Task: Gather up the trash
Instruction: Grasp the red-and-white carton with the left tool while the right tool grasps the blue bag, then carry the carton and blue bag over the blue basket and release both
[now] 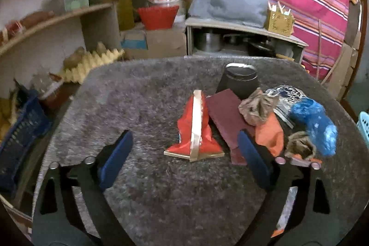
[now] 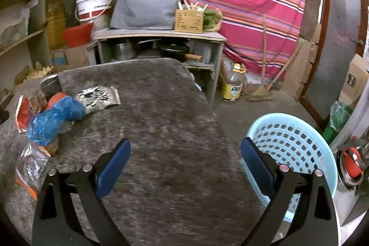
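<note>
The left gripper (image 1: 184,153) hangs over the grey felt table (image 1: 143,103) with its jaws wide apart and nothing between the pads. The red wrapper (image 1: 196,130) lies flat just beyond the fingertips, dead ahead and almost centred in the gap. Its pale seam, the long axis, runs near to far, so the jaws straddle it across the narrow way. The left hand is judged the nearer one for this piece.

The right gripper (image 2: 185,158) is likewise spread wide and empty, pointing over the table's right edge, with the light blue basket (image 2: 293,142) just to its right on the floor side (presumably where the trash goes).

The rest of the pile sits to the right of the red wrapper: one maroon card (image 1: 222,112), two brown paper crumples (image 1: 257,108), one orange scrap (image 1: 269,133), one blue plastic bag (image 1: 316,126), one black-and-white printed pouch (image 1: 284,96), and a dark tin (image 1: 239,80) on the far side. One clear crinkled bag (image 2: 30,163) lies nearer, seen from the right wrist.
</note>
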Tool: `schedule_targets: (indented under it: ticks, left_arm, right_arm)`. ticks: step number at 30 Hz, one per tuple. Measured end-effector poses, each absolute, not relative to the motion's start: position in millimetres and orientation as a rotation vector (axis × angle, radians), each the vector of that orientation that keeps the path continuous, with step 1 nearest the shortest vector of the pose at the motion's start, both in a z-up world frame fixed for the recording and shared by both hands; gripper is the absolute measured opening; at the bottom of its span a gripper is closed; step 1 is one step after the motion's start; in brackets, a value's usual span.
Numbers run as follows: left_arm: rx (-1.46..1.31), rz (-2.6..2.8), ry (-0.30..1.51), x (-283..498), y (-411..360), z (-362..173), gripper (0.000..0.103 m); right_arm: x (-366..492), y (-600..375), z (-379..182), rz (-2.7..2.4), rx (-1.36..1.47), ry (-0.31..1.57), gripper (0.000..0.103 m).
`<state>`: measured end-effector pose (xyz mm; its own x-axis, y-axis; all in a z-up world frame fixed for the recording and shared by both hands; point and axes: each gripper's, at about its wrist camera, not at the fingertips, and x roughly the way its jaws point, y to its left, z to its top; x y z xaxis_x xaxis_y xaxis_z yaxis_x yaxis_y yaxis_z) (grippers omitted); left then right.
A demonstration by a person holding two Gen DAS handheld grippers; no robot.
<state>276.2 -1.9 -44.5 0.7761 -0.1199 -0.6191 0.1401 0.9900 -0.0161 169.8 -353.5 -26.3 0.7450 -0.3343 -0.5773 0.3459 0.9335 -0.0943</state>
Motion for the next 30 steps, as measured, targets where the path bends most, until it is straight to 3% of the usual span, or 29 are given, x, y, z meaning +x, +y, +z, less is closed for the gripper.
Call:
schedule_targets:
  ticks: [3,6,7,8,24,25,28,30]
  left_arm:
    - [0.025,-0.147,0.708,297,-1,-55,0.072]
    - [0.035,-0.175,0.762,317,-3,-67,0.045]
    - [0.031,-0.192,0.791,323,-5,-73,0.024]
    - [0.024,-0.210,0.814,327,-5,-77,0.017]
    - [0.052,-0.127,0.674,260,53,-33,0.014]
    - [0.043,-0.122,0.678,259,58,-32,0.014]
    - [0.031,-0.100,0.674,256,69,-31,0.014]
    - [0.019,-0.095,0.677,254,72,-31,0.014]
  right_arm:
    - [179,-347,-26,-0.367,-0.002,0.645,0.094]
    - [185,-342,-21,-0.366,-0.015,0.647,0.094]
    - [187,-339,-18,-0.367,-0.018,0.645,0.094]
    - [189,-337,-16,-0.366,-0.018,0.645,0.094]
    - [257,-226,-7,-0.199,-0.091,0.703,0.093]
    - [263,-222,-10,-0.196,-0.080,0.719,0.091]
    - [281,-212,-20,-0.174,-0.050,0.784,0.073]
    - [292,-211,-32,-0.155,-0.025,0.844,0.056]
